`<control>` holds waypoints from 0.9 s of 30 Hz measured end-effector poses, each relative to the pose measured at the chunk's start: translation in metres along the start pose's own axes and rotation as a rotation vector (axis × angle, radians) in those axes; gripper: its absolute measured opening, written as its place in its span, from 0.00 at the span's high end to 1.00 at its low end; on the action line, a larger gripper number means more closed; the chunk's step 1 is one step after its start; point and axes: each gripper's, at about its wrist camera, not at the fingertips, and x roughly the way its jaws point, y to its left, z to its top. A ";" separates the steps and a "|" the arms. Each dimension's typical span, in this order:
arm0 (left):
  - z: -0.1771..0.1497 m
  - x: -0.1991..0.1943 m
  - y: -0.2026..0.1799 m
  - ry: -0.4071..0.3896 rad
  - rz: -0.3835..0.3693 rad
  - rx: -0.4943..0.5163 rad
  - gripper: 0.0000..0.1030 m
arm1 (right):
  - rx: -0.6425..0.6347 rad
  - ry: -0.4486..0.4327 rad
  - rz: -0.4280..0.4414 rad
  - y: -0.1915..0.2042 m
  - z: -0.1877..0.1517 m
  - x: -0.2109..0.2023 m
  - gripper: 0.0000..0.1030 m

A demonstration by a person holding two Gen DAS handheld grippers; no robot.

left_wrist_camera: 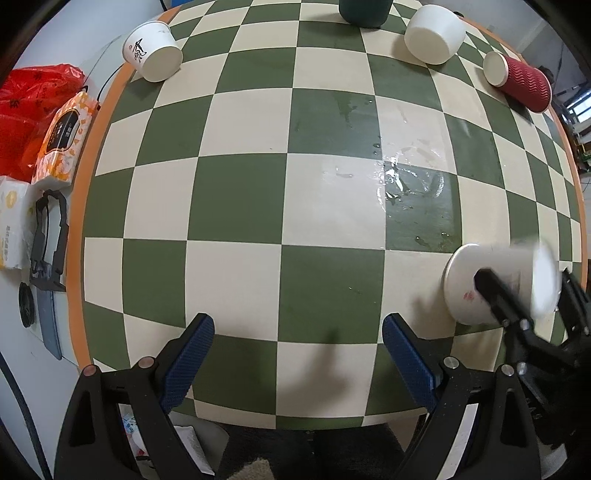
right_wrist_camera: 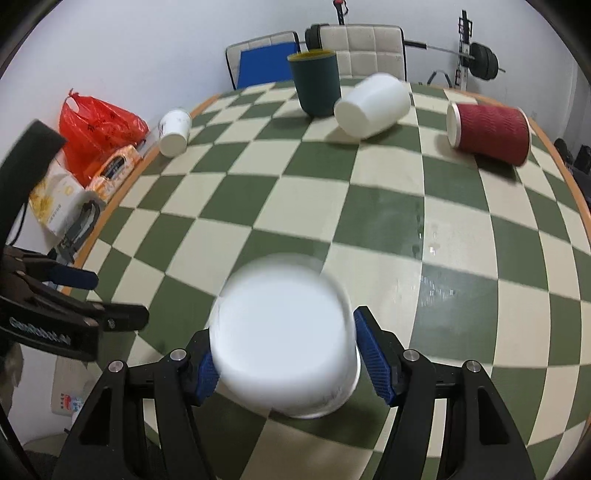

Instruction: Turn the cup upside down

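Note:
A white paper cup [right_wrist_camera: 284, 339] sits between my right gripper's [right_wrist_camera: 288, 362] blue pads, its flat base facing the camera, blurred by motion. The right pad looks slightly off the cup wall, so the grip is uncertain. In the left wrist view the same cup [left_wrist_camera: 498, 284] shows at the right edge, tilted over the checkered table [left_wrist_camera: 280, 184], with the right gripper's black fingers around it. My left gripper [left_wrist_camera: 295, 354] is open and empty above the table's near edge.
At the far side lie a white printed cup [left_wrist_camera: 153, 50], a white tub [left_wrist_camera: 436, 35] and a red ribbed cup [left_wrist_camera: 517, 79]; a dark green cup [left_wrist_camera: 364, 13] stands upright. A wet patch [left_wrist_camera: 410, 184] glistens mid-right. Tissue packs [left_wrist_camera: 61, 144] and a red bag [left_wrist_camera: 26, 107] lie off the left edge.

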 end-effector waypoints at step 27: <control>-0.054 -0.190 0.009 -0.222 -0.003 0.045 0.09 | 0.223 0.147 -0.292 0.038 0.030 -0.202 0.07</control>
